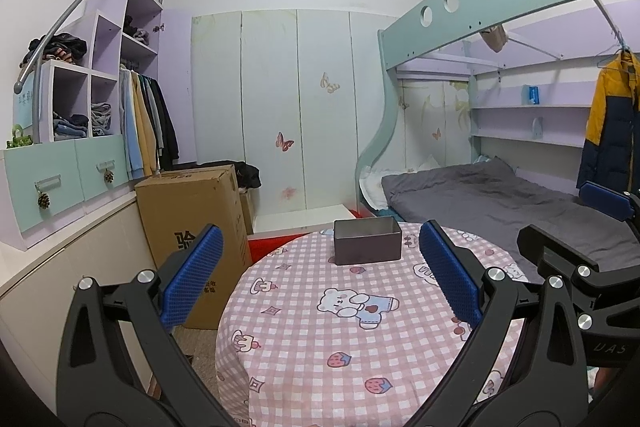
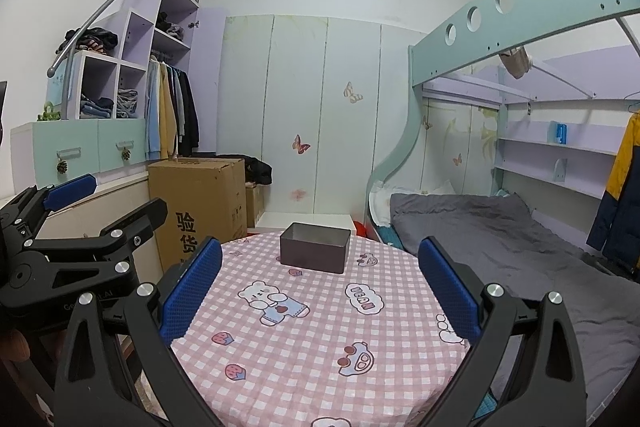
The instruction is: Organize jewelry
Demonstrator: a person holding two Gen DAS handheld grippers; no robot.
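A dark grey open box (image 1: 367,241) stands at the far side of a round table with a pink checked cloth (image 1: 320,347); it also shows in the right wrist view (image 2: 315,247). No jewelry is visible. My left gripper (image 1: 320,251) is open and empty, held above the near part of the table, short of the box. My right gripper (image 2: 320,267) is open and empty too, likewise short of the box. The right gripper shows at the right edge of the left wrist view (image 1: 576,227), and the left gripper at the left edge of the right wrist view (image 2: 92,203).
A cardboard box (image 1: 196,223) stands on the floor left of the table. A bed with a grey cover (image 1: 500,199) lies to the right under a loft frame. Wardrobe doors (image 1: 280,107) fill the back wall. Shelves and hanging clothes (image 1: 144,115) are at left.
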